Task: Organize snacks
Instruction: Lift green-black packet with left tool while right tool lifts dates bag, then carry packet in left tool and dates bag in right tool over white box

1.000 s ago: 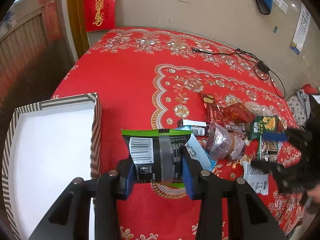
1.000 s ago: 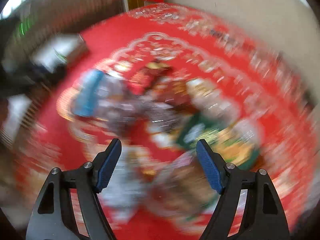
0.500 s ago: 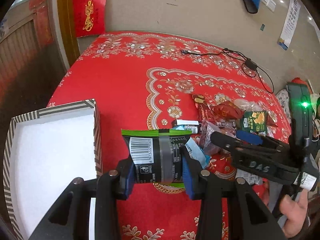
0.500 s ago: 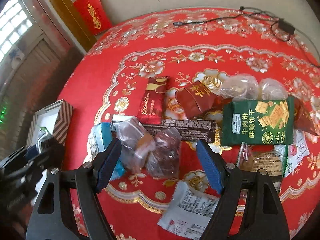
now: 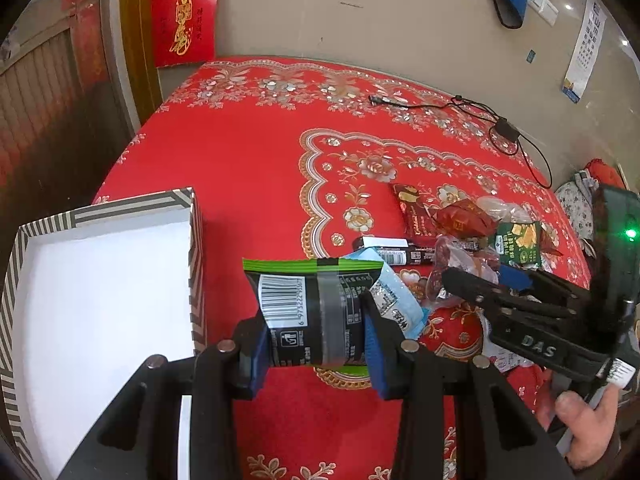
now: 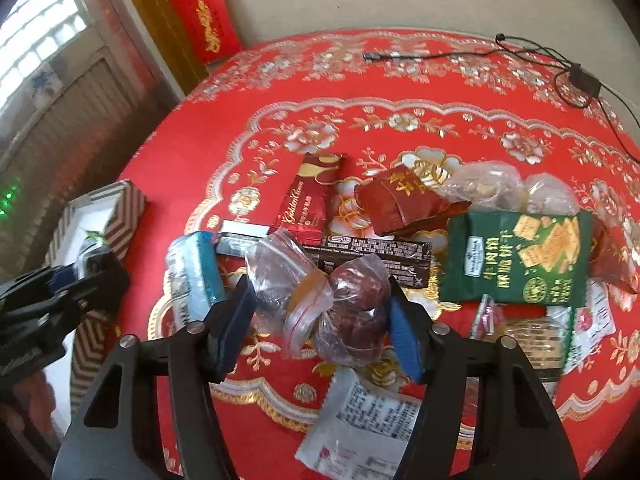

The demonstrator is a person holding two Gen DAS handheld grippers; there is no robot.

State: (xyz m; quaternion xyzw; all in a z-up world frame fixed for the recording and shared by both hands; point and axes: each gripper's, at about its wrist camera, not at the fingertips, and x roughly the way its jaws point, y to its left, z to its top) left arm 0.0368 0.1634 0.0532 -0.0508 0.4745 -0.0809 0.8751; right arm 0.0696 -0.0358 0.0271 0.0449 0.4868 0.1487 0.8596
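Item 1. My left hand-held gripper [image 5: 316, 344]: closed on the black snack packet [image 5: 308, 312] with the green top seam, pads pressing its two sides, barcode face up. The packet hangs above the red cloth, just beside the striped box [image 5: 196, 264], not yet over the white inside. Risk: the pads hold only the lower part of a soft, puffed bag; it may swivel or slide out during the carry, or its seam may catch the box wall.

Item 2. My right hand-held gripper [image 6: 320, 324]: wide open, fingers set either side of the clear bag of dark red snacks [image 6: 352, 320], no squeeze visible. Risk: the bag's loose film overlaps the dark chocolate bar [image 6: 372, 252] behind and lies near the blue packet [image 6: 196, 276] on the left; closing may pinch only film, or drag a neighbour along.

Item 3. Remaining snacks on the counter [image 6: 280, 80]: green cracker packet [image 6: 516, 260], red wrappers, white sachet [image 6: 360, 424]. Risk: the sachet lies right under my right fingers and may get nudged off the near edge.

Item 4. Both tools work close together; they may collide.
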